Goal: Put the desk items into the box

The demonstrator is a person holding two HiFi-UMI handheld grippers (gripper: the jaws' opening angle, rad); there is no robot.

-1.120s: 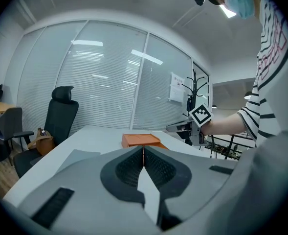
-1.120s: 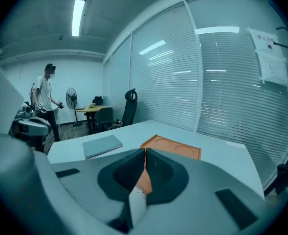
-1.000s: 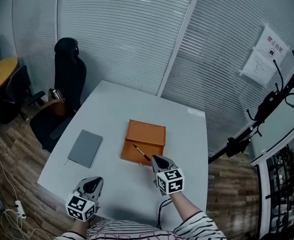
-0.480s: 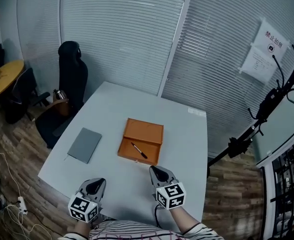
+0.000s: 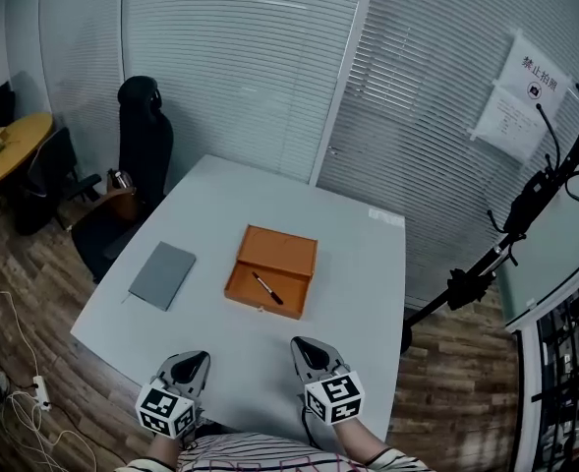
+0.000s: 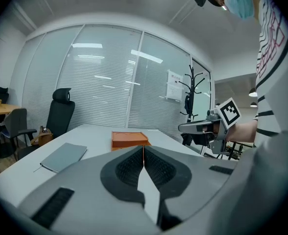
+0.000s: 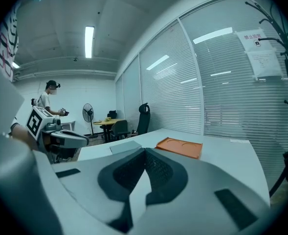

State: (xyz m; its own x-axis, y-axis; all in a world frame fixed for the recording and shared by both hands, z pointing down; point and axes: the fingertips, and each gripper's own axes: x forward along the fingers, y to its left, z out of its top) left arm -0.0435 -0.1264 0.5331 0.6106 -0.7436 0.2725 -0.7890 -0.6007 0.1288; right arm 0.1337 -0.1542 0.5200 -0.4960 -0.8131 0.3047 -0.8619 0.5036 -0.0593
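Observation:
An orange shallow box lies open in the middle of the white table, and a black pen rests inside it near its front edge. To the box's left lies a grey notebook. Both grippers hover at the table's near edge, well short of the box. The left gripper is shut and empty, and so is the right gripper. In the left gripper view the box and notebook lie beyond the shut left gripper. The right gripper view shows the box past the shut right gripper.
A black office chair stands off the table's far left corner. Glass walls with blinds run behind the table. A coat stand is to the right. A wooden round table with chairs stands far left.
The right gripper has drawn back from the box's near edge toward the person. The pen stays in the box. The left gripper has barely shifted.

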